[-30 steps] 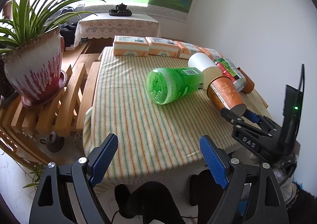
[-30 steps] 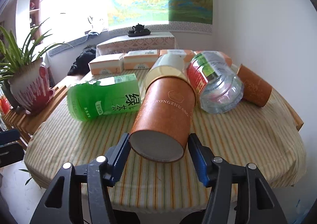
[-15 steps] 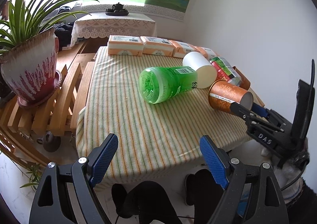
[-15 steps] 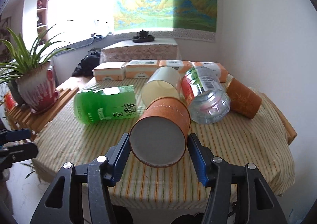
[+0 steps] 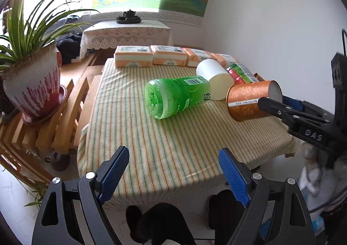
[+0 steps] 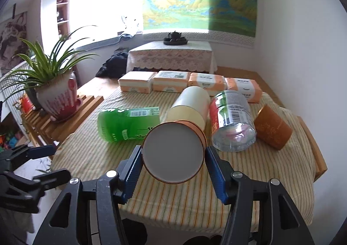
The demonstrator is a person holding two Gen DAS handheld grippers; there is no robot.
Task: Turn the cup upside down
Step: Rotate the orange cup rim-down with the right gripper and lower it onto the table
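Observation:
My right gripper (image 6: 173,163) is shut on an orange paper cup (image 6: 173,151), its grey bottom facing the camera. In the left wrist view the cup (image 5: 249,98) lies about level, lifted above the striped table (image 5: 162,140), with the right gripper (image 5: 273,104) clamped at its base end. My left gripper (image 5: 173,171) is open and empty, held off the table's near edge.
On the table lie a green bottle (image 6: 128,124), a cream cup (image 6: 190,106), a clear red-labelled bottle (image 6: 233,123) and a second orange cup (image 6: 272,127). Several tissue packs (image 6: 171,81) line the far edge. A potted plant (image 5: 32,80) stands on a wooden rack at left.
The right gripper has lifted the orange cup off the table and tipped it from slanted down to about level. The left gripper has drawn back a little.

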